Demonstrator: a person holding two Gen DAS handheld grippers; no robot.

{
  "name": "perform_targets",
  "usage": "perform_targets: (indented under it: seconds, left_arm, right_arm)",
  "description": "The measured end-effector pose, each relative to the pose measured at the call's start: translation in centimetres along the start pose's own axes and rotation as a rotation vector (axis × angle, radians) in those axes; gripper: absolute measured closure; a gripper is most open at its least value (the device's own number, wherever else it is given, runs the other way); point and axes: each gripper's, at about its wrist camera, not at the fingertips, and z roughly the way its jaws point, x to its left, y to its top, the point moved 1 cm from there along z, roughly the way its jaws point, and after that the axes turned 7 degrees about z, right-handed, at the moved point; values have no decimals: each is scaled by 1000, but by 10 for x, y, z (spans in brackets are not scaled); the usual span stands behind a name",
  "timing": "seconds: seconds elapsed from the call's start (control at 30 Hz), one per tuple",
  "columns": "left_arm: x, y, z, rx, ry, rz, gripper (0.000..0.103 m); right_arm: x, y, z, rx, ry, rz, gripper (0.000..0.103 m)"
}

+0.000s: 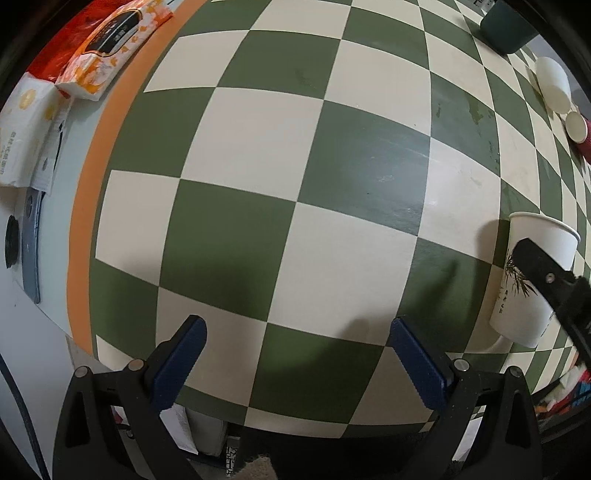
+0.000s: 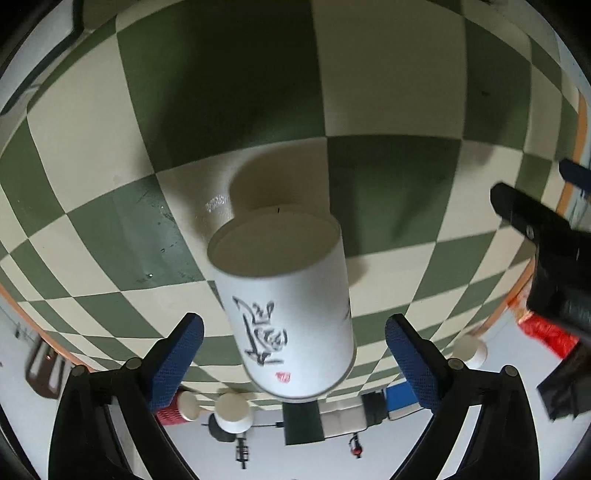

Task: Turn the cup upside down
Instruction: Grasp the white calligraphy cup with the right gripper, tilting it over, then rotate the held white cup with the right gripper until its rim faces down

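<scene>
A white paper cup with black brush writing and a red stamp stands between my right gripper's blue pads, which are spread wide and do not touch it. The right wrist view is rotated, so the cup's flat base faces the camera's top and its rim sits toward the bottom of the frame. In the left wrist view the same cup stands at the right edge on the green and cream checkered cloth, with a black finger of the right gripper across it. My left gripper is open and empty above the cloth.
Tissue packs lie at the far left beyond the cloth's orange border. A dark green cup, a white cup and a red cup stand at the far right. The left gripper shows at the right of the right wrist view.
</scene>
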Motion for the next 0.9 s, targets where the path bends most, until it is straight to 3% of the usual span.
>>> perform_targets:
  seconds: [0.23,0.53,0.6,0.73,0.9]
  left_arm:
    - [-5,1,-1,-1,5,23,1]
    - [-8,9,-5,-6,0,38,1]
    - [-9,8,-5,-6,2,38,1]
    - [1,17,-4,-7,-1,35,1]
    - [8,12,0,-12,3,39,1]
  right_arm:
    - [2,-5,13,-10,-5,-44,5]
    - [6,13,15,-29,-6,-65,9]
    - [6,16,15,-32,1,-58,14]
    - [2,14,22,-18,25,-23,33]
    - [-5,7,27,-25,68,65,36]
